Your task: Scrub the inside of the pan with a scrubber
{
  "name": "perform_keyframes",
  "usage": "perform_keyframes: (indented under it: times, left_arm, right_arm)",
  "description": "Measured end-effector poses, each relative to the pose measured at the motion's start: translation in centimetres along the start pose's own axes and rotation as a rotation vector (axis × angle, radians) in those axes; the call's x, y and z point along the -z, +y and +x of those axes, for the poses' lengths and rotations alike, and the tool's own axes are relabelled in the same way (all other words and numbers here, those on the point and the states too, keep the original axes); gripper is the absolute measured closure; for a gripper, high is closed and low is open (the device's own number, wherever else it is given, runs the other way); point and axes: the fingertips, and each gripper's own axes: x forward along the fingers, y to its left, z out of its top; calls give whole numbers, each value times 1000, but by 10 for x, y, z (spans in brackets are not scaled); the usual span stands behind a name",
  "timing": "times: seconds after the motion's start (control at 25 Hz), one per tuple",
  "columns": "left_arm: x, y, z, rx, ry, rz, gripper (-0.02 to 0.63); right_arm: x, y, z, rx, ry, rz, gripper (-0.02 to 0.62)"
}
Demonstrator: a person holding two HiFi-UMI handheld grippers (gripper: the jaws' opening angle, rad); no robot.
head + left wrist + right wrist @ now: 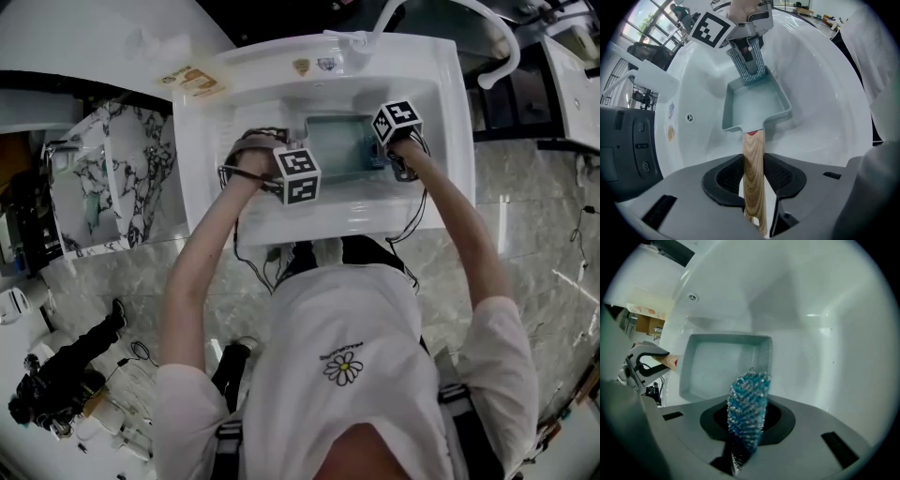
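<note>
A pale teal rectangular pan (339, 148) sits in the white sink basin (442, 112). Its wooden handle (753, 164) runs between the jaws of my left gripper (753, 177), which is shut on it. From the left gripper view the pan (757, 107) lies straight ahead, and my right gripper (749, 49) hangs over its far rim with a blue mesh scrubber (749, 68) reaching down to that rim. My right gripper (747, 423) is shut on the glittery blue scrubber (748, 404). In that view the pan (719, 366) spreads just beyond and left of the scrubber's tip.
A white faucet (354, 39) stands at the back of the sink, and an overflow hole (690, 118) marks the basin wall. A small printed card (197, 82) lies on the counter to the left. A marbled cabinet (112, 178) stands left of the sink.
</note>
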Motion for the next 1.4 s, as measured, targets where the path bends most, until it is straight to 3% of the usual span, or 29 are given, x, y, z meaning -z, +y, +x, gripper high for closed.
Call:
perform_keyframes:
  times: [0.8,1.2,1.4]
  left_arm:
    - [0,0,1,4,4,-8,465]
    - [0,0,1,-4,6,-8,465]
    - [-1,1,0,-4,9,-9,465]
  right_arm:
    - [-2,9,7,-47,-2,81,535]
    - [-12,75,12,-228,-30,92,535]
    - [-17,109,11,-285,-39,44,534]
